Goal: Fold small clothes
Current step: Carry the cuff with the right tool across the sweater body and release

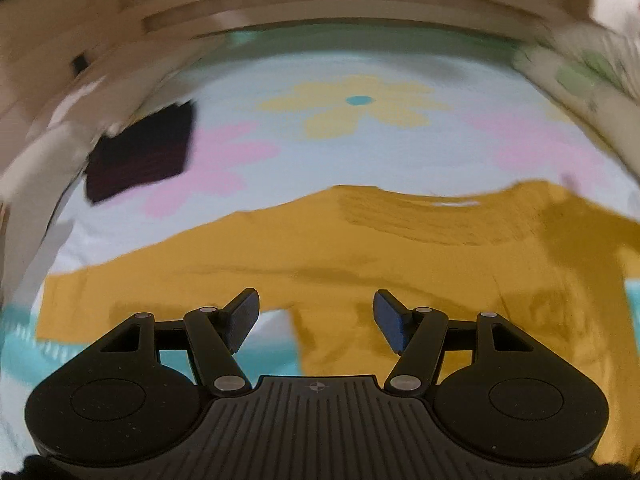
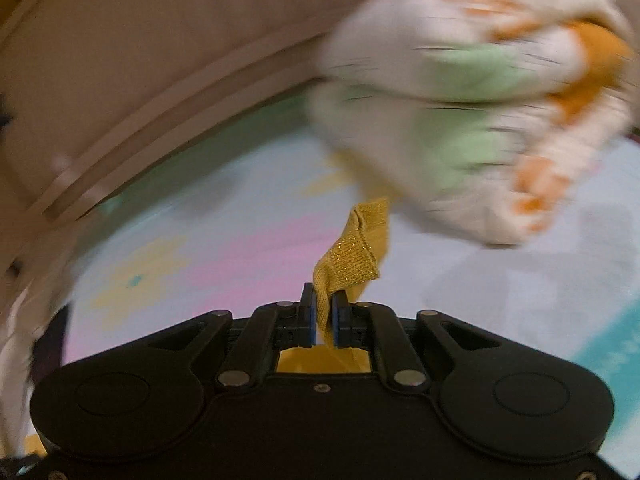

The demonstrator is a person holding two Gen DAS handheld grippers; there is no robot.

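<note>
A mustard-yellow long-sleeved top (image 1: pixel 400 248) lies spread on a flowered bedsheet (image 1: pixel 360 152), one sleeve stretched out to the left. My left gripper (image 1: pixel 316 320) is open and empty, hovering just above the top near its left armpit. My right gripper (image 2: pixel 324 316) is shut on the ribbed cuff (image 2: pixel 352 248) of the yellow top's sleeve and holds it lifted above the sheet (image 2: pixel 500 292). The cuff sticks up past the pads.
A folded dark maroon garment (image 1: pixel 140 156) lies at the left on the sheet. A white bundle of cloth with green and orange print (image 2: pixel 480 96) sits at the right, close beyond my right gripper. A beige wooden headboard (image 1: pixel 340 0) runs along the back.
</note>
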